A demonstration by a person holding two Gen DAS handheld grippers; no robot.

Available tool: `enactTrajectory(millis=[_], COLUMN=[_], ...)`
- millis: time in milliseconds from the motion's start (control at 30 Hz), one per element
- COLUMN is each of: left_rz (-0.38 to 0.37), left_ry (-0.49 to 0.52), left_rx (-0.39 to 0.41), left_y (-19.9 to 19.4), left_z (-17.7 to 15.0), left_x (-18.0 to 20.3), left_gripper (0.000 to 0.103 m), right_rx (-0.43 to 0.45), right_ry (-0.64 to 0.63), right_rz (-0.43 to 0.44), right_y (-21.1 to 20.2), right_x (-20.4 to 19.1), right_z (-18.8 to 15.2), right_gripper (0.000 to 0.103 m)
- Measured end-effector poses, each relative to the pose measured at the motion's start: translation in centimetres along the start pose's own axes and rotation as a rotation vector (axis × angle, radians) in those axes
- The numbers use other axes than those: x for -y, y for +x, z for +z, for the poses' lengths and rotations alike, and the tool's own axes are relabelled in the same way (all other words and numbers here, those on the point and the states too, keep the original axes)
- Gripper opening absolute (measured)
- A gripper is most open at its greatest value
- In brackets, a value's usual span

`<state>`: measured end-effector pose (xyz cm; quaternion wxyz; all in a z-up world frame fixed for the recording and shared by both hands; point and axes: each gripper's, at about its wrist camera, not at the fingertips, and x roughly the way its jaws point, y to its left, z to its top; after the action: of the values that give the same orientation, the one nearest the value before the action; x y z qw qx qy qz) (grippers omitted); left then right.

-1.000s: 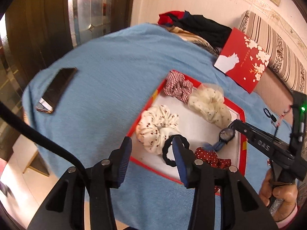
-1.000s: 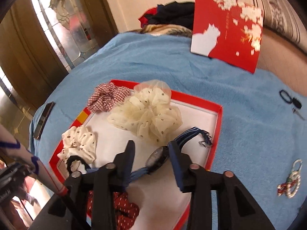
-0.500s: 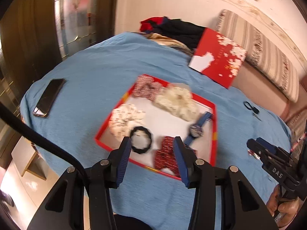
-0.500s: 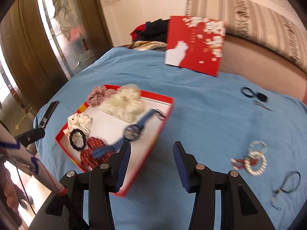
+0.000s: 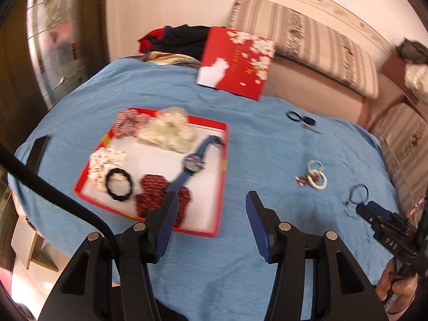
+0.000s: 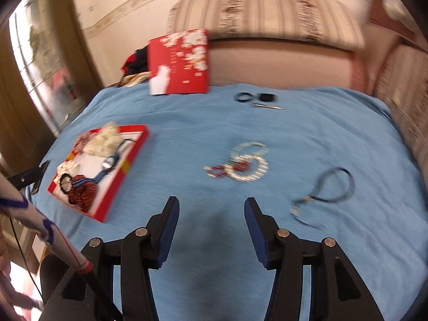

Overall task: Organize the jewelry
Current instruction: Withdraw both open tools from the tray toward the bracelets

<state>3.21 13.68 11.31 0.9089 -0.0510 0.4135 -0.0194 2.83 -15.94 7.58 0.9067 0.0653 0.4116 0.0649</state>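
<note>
A red-rimmed tray lies on the blue cloth, holding several scrunchies, a black hair tie and a blue watch. A cluster of pearl and red bracelets lies on the cloth right of the tray. A dark cord loop lies further right. My left gripper is open and empty above the tray's near right corner. My right gripper is open and empty, short of the bracelets; it also shows in the left wrist view.
A red card with white blossoms leans against a striped cushion at the back. Black rings and a small metal piece lie on the far cloth. A dark phone lies at the left edge. Clothes are piled behind.
The right gripper has let go of the blue watch in the tray, opened and drawn back to the right towards the bracelets. The left gripper has pulled back and swung right.
</note>
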Motion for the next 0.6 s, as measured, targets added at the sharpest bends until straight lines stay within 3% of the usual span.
enactTrajectory(millis=[267,600], left_rz=[-0.048,-0.074], left_ry=[0.126,0.175], left_rx=[-0.037,-0.076], left_y=[0.8,2.1], left_z=[-1.8,-3.2], left_x=[5.6,8.1], left_gripper=[0.052,0.052], right_rx=[-0.009,-0.026], right_ry=[0.125,0.195], right_rz=[-0.1,-0.125], right_y=[-2.1,-1.8], right_x=[7.5,10.6], right_z=[-2.6,-4.1], right_gripper=[0.056,0.056])
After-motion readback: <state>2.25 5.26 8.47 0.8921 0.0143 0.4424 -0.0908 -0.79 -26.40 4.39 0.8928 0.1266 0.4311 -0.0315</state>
